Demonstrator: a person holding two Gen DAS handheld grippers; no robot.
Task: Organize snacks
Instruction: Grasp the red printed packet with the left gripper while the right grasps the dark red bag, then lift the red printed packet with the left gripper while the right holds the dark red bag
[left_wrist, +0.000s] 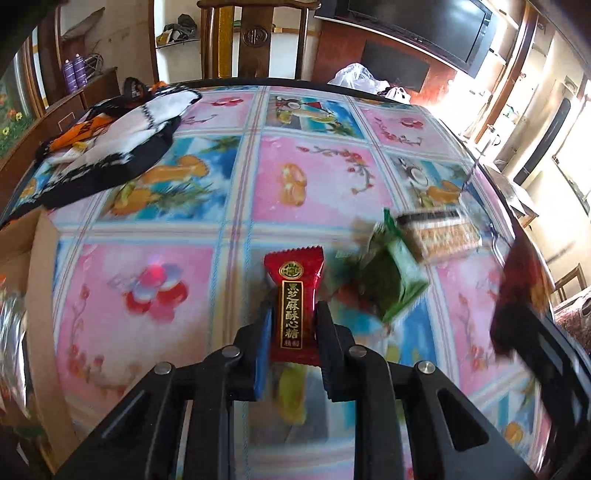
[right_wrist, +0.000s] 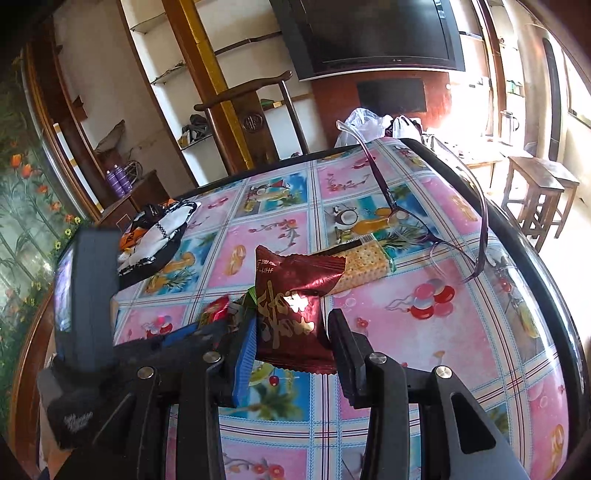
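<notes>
At far left a cardboard box (left_wrist: 22, 251) sits at the table's (left_wrist: 236, 206) edge. The left gripper (left_wrist: 293, 325) clamps a red candy (left_wrist: 293, 295) above open floral cloth. Right gripper (right_wrist: 293, 332) pinches a maroon packet (right_wrist: 291, 295) (glasses (right_wrist: 424, 221) lie beyond, near the right rim).

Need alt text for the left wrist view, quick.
The left tongs grip a red candy packet above a floral tablecloth. A green snack packet and cracker pack lie blurred to the right.
</notes>
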